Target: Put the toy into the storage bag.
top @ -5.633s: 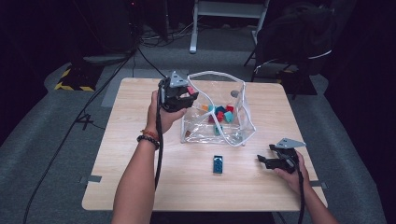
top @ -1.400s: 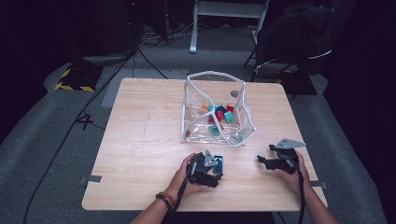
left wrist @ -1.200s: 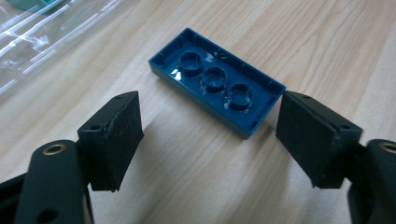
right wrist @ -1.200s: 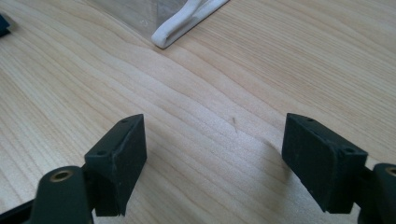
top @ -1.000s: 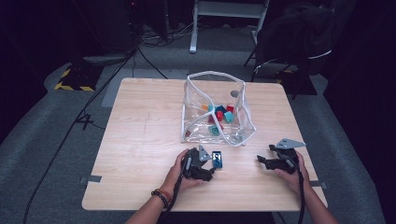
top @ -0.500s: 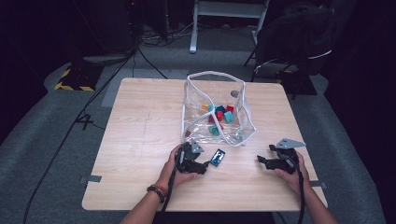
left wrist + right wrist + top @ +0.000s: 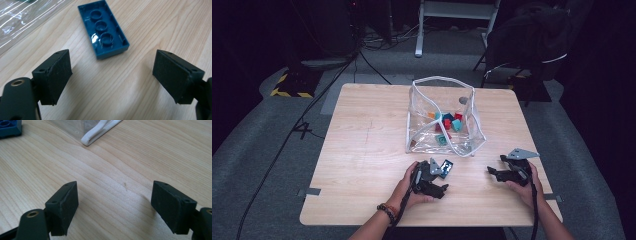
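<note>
Plainly, the blue brick (image 7: 103, 29) lies flat on the tabletop (image 7: 362, 165), well in from the near edge and just in front of the clear bag (image 7: 444, 117), which stands near the far edge with other coloured pieces inside. It rests upside down, its hollow underside with three round tubes facing up. The left gripper (image 7: 112, 75) sits just behind it, released: its jaws have just been opening, and nothing is between them but bare wood. The right gripper (image 7: 115, 205) rests toward the near right corner, likewise open over bare wood, well apart from the brick.

As a judgement, the brick is hard moulded plastic, light and stiff, with glossy sides that may slip under a glancing pinch. It is thin, so the pads must come down nearly to the wood to catch it. The best hold looks to be across the two long side walls, near the middle, so it does not swivel.
</note>
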